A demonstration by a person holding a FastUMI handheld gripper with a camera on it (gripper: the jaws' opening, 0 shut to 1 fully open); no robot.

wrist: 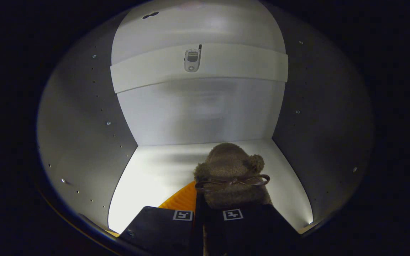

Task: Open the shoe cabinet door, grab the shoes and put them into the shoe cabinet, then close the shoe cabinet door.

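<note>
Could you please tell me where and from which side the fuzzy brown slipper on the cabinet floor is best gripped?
Grip the slipper at its heel-end edge, coming from the open front of the cabinet. The gripper already sits there, fingers close together with that edge between them. The rounded toe with bow and pompom points to the back wall, so the near rim probably offers the thinnest hold.

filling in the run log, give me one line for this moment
stage: placing | gripper: shut on fuzzy brown shoe | shoe: inside shoe cabinet, over its floor | shelf above: flip phone | door: not closed yet
</note>
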